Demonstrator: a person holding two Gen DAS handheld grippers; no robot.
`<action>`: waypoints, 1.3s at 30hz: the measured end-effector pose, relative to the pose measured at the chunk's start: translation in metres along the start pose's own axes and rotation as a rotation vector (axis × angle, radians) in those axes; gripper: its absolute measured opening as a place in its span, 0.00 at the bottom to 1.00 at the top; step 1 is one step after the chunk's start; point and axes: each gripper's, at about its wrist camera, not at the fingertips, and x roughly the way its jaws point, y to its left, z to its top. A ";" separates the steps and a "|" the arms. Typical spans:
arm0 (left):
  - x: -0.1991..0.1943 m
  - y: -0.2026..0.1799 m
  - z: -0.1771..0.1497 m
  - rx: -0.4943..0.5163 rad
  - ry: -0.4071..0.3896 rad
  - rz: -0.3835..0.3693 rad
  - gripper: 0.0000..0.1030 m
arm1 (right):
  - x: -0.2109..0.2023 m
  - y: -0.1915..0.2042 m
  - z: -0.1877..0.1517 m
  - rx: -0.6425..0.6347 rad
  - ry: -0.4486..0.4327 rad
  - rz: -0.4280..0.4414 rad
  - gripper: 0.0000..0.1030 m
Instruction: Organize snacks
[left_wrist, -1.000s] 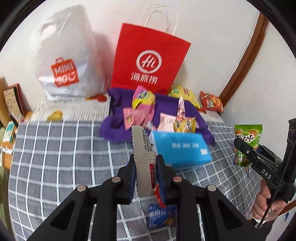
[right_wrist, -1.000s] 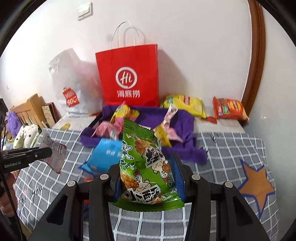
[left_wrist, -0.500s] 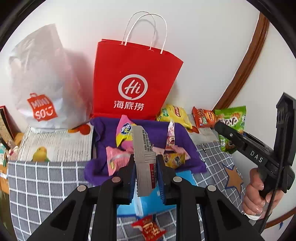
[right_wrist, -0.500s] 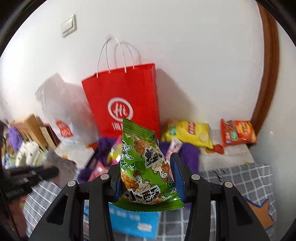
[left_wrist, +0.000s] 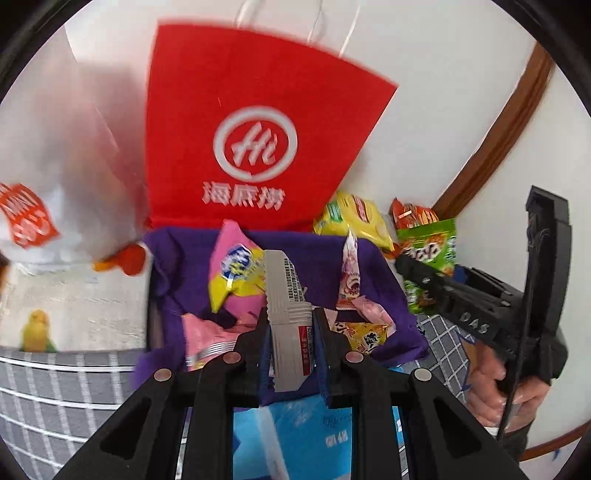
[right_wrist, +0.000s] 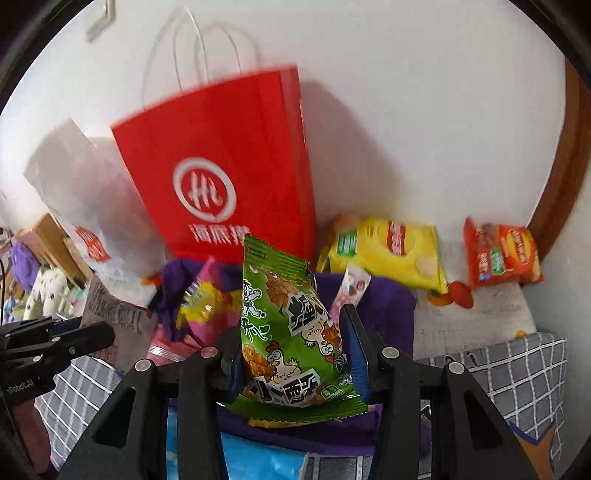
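Judging by the pile ahead, both packets go into the purple cloth-lined bin (left_wrist: 177, 266): carry them over its rim before letting go. The left gripper (left_wrist: 291, 325) is clamped tight on a flat grey-white sachet (left_wrist: 286, 295); the right gripper (right_wrist: 291, 354) pinches a puffy green foil snack packet (right_wrist: 284, 325); both hang just above the bin's near edge

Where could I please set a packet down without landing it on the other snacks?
Bare checked cloth lies right of the purple cloth, in front of the orange chip bag. The printed paper left of the purple cloth, under the white bag, is also free. The purple cloth itself is crowded with packets.
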 end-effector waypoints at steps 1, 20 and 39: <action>0.007 0.001 0.001 -0.004 0.013 -0.013 0.19 | 0.008 -0.002 -0.001 -0.002 0.016 -0.008 0.43; 0.067 0.007 -0.008 -0.029 0.106 -0.043 0.19 | 0.069 -0.007 -0.022 -0.037 0.214 -0.072 0.43; 0.083 0.010 -0.009 -0.027 0.144 -0.012 0.19 | 0.066 -0.015 -0.018 -0.015 0.219 -0.084 0.44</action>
